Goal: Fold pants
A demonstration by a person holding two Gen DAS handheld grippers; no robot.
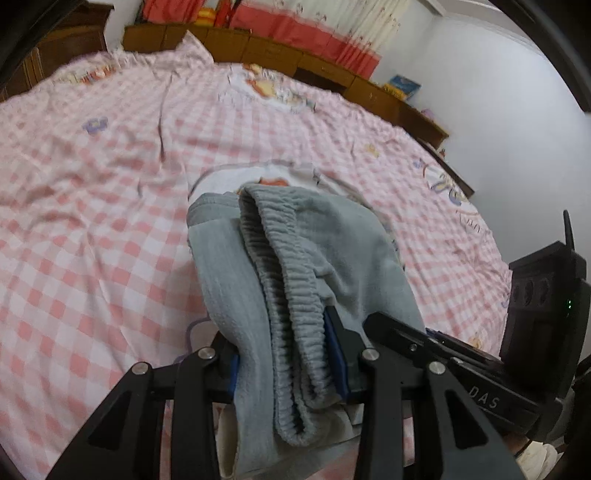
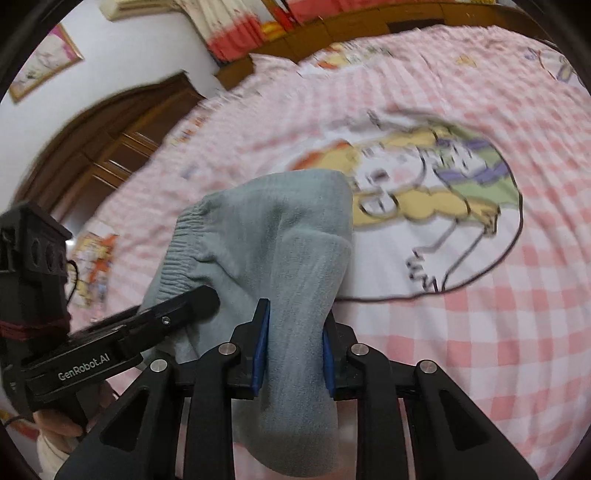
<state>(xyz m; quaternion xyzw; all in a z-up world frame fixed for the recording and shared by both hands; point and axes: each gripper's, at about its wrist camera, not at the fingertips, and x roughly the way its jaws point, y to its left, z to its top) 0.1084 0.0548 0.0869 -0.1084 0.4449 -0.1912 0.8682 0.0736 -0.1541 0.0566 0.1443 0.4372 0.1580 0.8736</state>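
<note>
The grey pants (image 1: 291, 280) hang bunched between the two grippers, lifted above the pink checked bedsheet (image 1: 92, 229). In the left wrist view, several folded layers, including the ribbed elastic waistband (image 1: 291, 306), pass between the blue pads of the left gripper (image 1: 290, 360), which is clamped on them; the cloth runs forward from the jaws and droops over toward the sheet. In the right wrist view, a thick fold of the same pants (image 2: 295, 258) sits between the blue pads of the right gripper (image 2: 293, 354), which is also clamped on the fabric, with more of it hanging below the jaws.

There is one pair of pants and two grippers, each visible in the other's view: the right gripper's body (image 1: 480, 373) shows at the lower right edge of the left view, just beside the cloth, and the left gripper's body (image 2: 122, 339) reaches in from the left of the right view, touching the cloth. A hand (image 2: 55, 424) holds it at the lower left.

One wooden headboard (image 1: 280, 51) runs behind the bed, with a pink and white curtain (image 1: 332, 29) above it. One framed picture (image 2: 44, 62) hangs on the wall, and a wooden wardrobe (image 2: 110, 140) stands beside the bed.
</note>
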